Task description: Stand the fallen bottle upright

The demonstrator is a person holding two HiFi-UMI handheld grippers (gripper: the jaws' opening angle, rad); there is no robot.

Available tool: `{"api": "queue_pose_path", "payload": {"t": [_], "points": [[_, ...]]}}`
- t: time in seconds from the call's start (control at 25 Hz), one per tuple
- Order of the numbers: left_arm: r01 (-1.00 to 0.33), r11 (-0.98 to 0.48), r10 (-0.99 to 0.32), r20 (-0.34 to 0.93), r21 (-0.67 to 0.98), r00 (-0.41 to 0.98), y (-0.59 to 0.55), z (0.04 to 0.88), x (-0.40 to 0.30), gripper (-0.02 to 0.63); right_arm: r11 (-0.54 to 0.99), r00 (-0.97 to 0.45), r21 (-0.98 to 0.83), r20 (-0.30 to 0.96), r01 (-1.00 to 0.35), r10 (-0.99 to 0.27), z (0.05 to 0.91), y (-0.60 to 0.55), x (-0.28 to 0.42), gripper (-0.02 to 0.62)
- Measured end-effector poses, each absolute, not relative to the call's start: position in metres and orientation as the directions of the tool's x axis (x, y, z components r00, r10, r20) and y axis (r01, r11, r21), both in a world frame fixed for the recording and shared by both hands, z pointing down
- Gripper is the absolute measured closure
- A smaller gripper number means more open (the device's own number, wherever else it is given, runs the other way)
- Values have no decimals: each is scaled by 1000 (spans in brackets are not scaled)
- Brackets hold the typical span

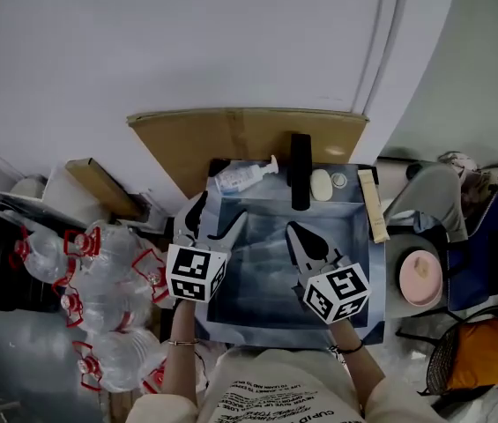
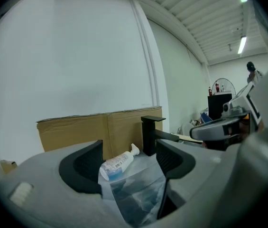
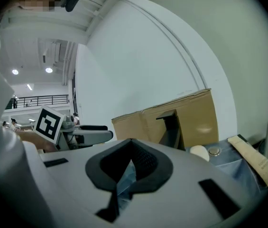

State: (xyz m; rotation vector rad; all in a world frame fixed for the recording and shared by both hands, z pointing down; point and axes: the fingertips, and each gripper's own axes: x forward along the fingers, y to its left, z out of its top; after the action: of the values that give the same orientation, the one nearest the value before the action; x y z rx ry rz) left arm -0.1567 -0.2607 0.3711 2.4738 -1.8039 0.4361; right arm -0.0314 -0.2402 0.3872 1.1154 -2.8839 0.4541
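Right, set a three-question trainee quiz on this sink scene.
1. Multiple choice: where does the clear pump bottle with blue liquid lie?
A) Down in the basin
B) On the back rim of the plastic-covered sink, left of the tall black faucet
C) On the floor
2. True or false: the left tongs are shut on the bottle.
3. Fill in: the right tongs have their jaws ____, with nothing between them.

Key: 1 B. 2 False: their jaws stand apart, short of the bottle. 3 together.
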Motion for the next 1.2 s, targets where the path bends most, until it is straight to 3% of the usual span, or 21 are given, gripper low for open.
{"api": "queue_pose_path", "payload": {"t": [0.64, 1.2], "points": [[-709, -652, -708, 550, -269, 443, -361, 421, -141, 268, 690, -737, -265, 167, -673, -655, 420, -265, -62, 592], [-451, -875, -394, 803, -178, 448, -392, 485, -122, 268, 653, -725, -321, 218, -686, -654, 453, -249, -76, 592]]}}
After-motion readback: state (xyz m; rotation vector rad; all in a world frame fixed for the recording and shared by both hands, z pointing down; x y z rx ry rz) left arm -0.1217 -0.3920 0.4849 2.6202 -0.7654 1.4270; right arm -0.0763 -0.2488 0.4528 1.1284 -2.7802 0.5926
